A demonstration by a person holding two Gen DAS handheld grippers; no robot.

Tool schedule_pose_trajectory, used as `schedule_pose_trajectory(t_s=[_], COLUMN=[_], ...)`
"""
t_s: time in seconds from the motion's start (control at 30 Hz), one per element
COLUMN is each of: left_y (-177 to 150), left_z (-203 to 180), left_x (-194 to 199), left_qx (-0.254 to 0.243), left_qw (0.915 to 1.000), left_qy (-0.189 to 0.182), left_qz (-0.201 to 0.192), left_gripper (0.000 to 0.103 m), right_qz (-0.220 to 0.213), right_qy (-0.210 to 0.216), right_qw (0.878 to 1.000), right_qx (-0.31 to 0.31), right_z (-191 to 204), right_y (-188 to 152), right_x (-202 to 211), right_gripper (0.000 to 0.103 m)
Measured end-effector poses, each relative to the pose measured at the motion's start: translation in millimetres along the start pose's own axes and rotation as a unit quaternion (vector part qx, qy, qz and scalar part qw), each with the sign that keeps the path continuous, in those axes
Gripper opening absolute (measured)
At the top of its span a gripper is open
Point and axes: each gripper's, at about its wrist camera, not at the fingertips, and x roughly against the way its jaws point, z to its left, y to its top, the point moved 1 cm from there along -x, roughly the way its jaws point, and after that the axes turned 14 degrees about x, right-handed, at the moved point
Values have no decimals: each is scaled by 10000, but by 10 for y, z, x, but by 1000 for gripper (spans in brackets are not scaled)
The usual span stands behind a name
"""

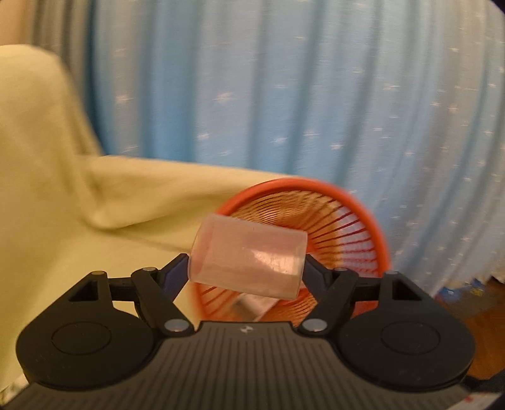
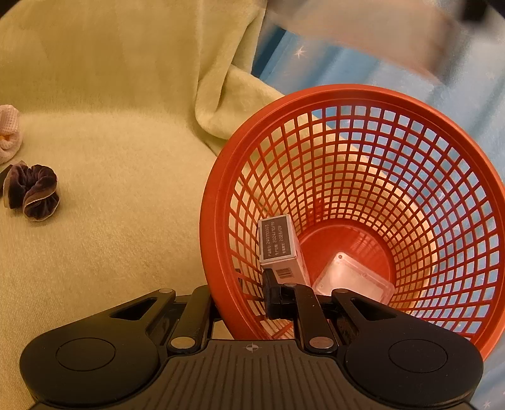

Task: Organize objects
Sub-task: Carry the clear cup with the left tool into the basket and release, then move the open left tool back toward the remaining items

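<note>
My left gripper (image 1: 247, 268) is shut on a clear pinkish plastic cylinder (image 1: 249, 256), held sideways above the mouth of the orange mesh basket (image 1: 363, 208). The basket (image 2: 315, 104) is tilted; my right gripper (image 2: 240, 293) is shut on its near rim, one finger inside and one outside. In the basket lie a small white box with a printed label (image 2: 279, 244) and a clear square plastic case (image 2: 353, 277). A blurred pale shape (image 2: 372, 28) at the top of the right wrist view is the cylinder in the left gripper.
A pale yellow blanket (image 2: 110, 142) covers the seat and its back. A dark brown velvet scrunchie (image 2: 31, 190) and a pink-white knitted item (image 2: 9, 132) lie at the left. A blue starred curtain (image 1: 284, 88) hangs behind the basket.
</note>
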Motion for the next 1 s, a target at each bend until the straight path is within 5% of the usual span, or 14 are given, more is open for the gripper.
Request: schedule_pose_trajectory(t_s=[0.03, 0.2, 0.3, 0.67, 0.83, 1.0], left_y=[20, 48, -14, -828, -1273, -1674], left_z=[-50, 79, 409, 1669, 1805, 1756], left_x=[-58, -11, 239, 1275, 1346, 1155], left_qx=[-25, 121, 420, 1289, 1525, 1450], left_qw=[10000, 9992, 9950, 9521, 9427, 9456], left_qy=[-36, 267, 785, 2755, 2966, 2900], left_qz=[-32, -281, -446, -326, -86, 262], left_gripper=[88, 89, 89, 90, 90, 79], right_qz=[-2, 11, 12, 8, 22, 33], right_qy=[2, -7, 2, 15, 1, -6], right_qw=[10000, 10000, 10000, 9999, 9999, 9999], right_qx=[-1, -31, -72, -165, -136, -110], right_z=[0, -5, -21, -60, -43, -30], right_y=[7, 24, 45, 58, 30, 3], right_x=[-4, -21, -33, -44, -12, 1], right_gripper=[10, 10, 10, 10, 10, 10])
